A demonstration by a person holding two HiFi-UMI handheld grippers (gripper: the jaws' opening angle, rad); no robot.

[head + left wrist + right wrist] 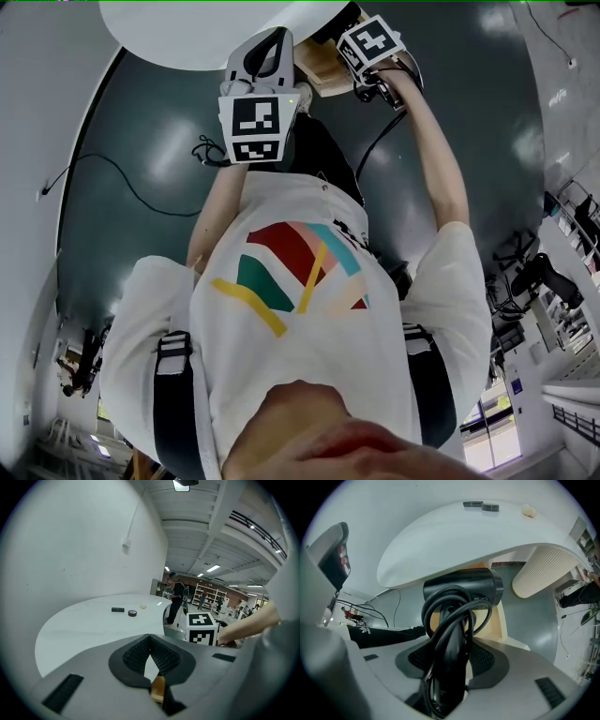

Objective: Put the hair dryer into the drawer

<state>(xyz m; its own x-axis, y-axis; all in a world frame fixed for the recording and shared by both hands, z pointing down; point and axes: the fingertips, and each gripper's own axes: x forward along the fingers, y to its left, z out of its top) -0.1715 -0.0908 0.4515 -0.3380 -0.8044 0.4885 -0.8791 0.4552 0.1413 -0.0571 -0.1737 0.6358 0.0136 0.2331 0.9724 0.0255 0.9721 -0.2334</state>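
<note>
Dark grey floor (534, 625) spreads beneath a white curved desk (454, 536). Just below the desk's edge, over an open wooden drawer (500, 620), is the hair dryer (461, 588). Its handle runs along the jaws of the right gripper (451, 657), which clamp it, and its barrel lies crosswise with the ringed end to the right. It is glossy black, with its cord (433, 616) looped round the handle. Small black pieces (480, 505) lie on the desk. The left gripper (150, 654) has its jaws together and holds nothing.

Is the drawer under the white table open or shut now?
Open. In the right gripper view the drawer's wooden inside shows below the table edge, behind the hair dryer that the right gripper holds.
</note>
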